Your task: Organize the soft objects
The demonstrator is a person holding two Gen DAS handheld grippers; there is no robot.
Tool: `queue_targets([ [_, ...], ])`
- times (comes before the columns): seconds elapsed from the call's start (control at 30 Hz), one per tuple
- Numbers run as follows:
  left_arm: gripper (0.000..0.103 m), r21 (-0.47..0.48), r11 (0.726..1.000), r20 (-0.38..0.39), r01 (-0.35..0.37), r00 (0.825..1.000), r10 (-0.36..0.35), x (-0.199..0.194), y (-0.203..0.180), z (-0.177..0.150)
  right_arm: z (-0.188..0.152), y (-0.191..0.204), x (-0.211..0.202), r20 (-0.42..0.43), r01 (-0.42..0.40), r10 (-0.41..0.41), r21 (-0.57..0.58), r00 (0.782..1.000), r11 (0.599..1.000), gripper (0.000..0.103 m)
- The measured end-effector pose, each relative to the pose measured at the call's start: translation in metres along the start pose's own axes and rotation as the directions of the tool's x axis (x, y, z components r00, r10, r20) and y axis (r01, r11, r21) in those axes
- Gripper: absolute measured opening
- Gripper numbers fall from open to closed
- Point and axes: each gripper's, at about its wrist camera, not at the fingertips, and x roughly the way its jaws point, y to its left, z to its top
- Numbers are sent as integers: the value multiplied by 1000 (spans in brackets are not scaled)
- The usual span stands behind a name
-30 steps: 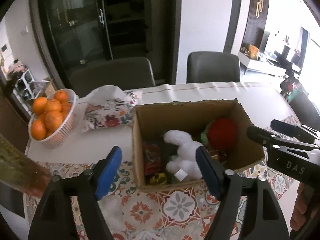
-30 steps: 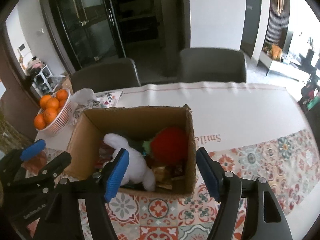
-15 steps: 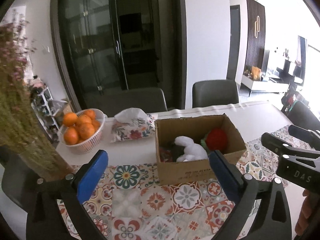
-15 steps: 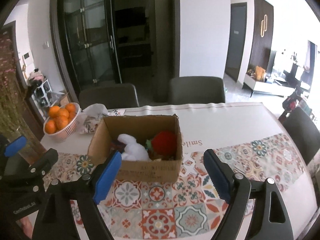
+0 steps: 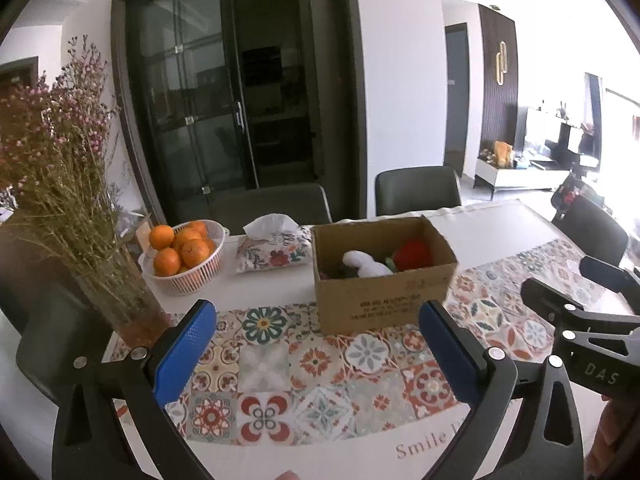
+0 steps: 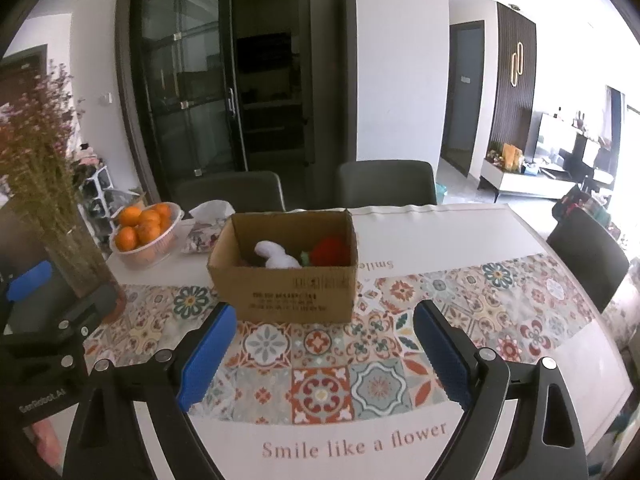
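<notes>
Where toys show, white plush [image 5: 366,264] seems rabbit-shaped.

Oranges basket [image 5: 182,276], tissue pack [image 5: 272,250], vase [image 5: 128,304]

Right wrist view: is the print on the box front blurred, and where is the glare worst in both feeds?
Right wrist view: the cardboard box print is smeared and unreadable, while the tablecloth lettering reads clearly. Both views: the far right edge is blown out by window light, and the fisheye bends the door frames. Left wrist view: the box print is also too small to read.
</notes>
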Motion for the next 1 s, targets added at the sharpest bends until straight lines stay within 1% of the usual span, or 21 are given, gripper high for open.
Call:
queue_targets([
  [0.1, 103, 3, 1000, 9, 8, 1000, -8, -19, -5, -11, -12, -4, -16, 4, -7, 7, -14, 1000, 1000, 91],
  [0.47, 103, -19, 999, 48, -41, 998, 42, -89, -32, -56, -53, -24, -78, 25, -40, 42, -55, 999, 998, 91],
  [0.7, 103, -46, 997, 61, -65, 996, 68, -125, -45, -77, -75, -34, -107, 32, -65, 67, -57, 997, 996, 91],
  [0.93, 103, -54, 993, 104, -102, 989, 108, -157, -55, -94, -90, -41, -128, 46, -72, 74, -57, 996, 996, 91],
  [1.0, 103, -50, 993, 102, -103, 989, 108, -162, -57, -98, -94, -43, -133, 48, -76, 78, -52, 996, 996, 91],
])
